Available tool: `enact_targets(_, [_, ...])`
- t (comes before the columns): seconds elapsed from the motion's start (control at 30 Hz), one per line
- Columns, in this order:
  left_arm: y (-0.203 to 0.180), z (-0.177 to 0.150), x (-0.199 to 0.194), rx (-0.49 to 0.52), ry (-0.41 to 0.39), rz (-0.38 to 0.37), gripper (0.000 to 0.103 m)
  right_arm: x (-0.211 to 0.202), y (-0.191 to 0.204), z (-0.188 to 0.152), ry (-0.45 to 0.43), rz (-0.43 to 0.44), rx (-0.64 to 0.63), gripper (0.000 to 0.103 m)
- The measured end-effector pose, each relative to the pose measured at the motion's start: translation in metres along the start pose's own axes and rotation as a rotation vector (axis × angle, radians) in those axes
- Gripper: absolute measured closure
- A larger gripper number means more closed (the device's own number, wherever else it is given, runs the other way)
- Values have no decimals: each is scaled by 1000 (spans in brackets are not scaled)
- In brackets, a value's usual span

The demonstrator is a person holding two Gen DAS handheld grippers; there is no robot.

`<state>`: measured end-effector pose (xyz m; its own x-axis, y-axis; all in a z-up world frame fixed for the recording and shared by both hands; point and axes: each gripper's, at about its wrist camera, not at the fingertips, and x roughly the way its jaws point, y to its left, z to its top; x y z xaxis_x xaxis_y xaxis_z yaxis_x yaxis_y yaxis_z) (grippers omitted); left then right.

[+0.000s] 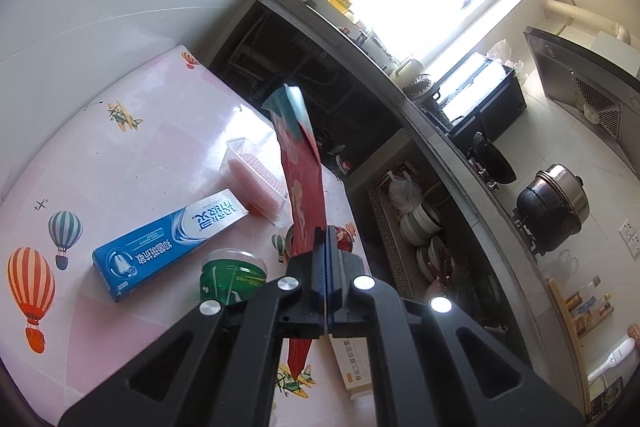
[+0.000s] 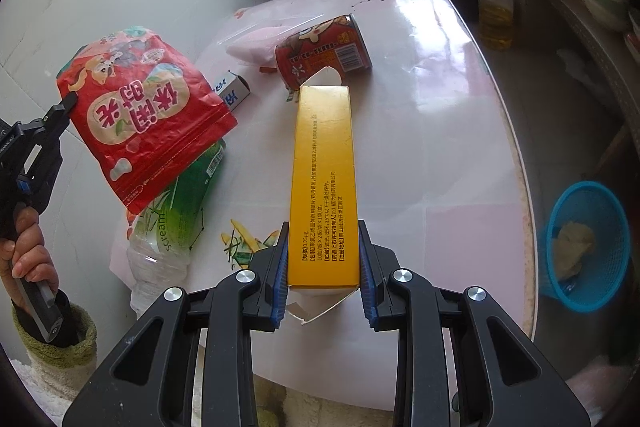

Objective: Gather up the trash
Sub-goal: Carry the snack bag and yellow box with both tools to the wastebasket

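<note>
My left gripper point(image 1: 326, 239) is shut on a red snack bag point(image 1: 302, 163), held edge-on above the table; the bag also shows in the right wrist view point(image 2: 144, 115), with the left gripper point(image 2: 70, 101) at its left edge. My right gripper point(image 2: 323, 259) is shut on a yellow carton point(image 2: 324, 179) with open end flaps, above the table. On the pink table point(image 2: 440, 147) lie a red can point(image 2: 324, 49), a green-labelled plastic bottle point(image 2: 176, 211) and a blue toothpaste box point(image 1: 168, 247). A blue mesh bin point(image 2: 584, 247) stands on the floor to the right.
A clear tray of pink wafers point(image 1: 256, 183) lies on the table. A kitchen counter point(image 1: 460, 163) with pots runs at the right, shelves of bowls below it. An oil bottle point(image 2: 495, 11) stands on the floor beyond the table.
</note>
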<state>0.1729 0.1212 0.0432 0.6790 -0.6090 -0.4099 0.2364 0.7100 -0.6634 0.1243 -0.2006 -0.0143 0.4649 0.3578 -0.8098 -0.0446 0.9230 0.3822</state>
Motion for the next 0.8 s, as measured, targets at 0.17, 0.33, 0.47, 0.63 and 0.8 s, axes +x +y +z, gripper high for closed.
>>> enact_targets(0.17, [-15,-1,-4,32,2,-48,103,-11,-4,-1,-30,-2,12,75])
enact_targets(0.33, [-27,-1,-9,65,-6,-92,103,-21,-12,0,-50,-10,38,76])
enact_targets(0.47, [-34,-1,-10,86,-7,-112,103,-27,-18,-1,-62,-17,63,76])
enact_targets(0.63, [-41,-1,-8,105,2,-121,103,-33,-24,-4,-78,-10,87,76])
enact_targets(0.8, [-48,-2,-5,121,8,-130,103,-40,-32,-4,-97,-4,104,76])
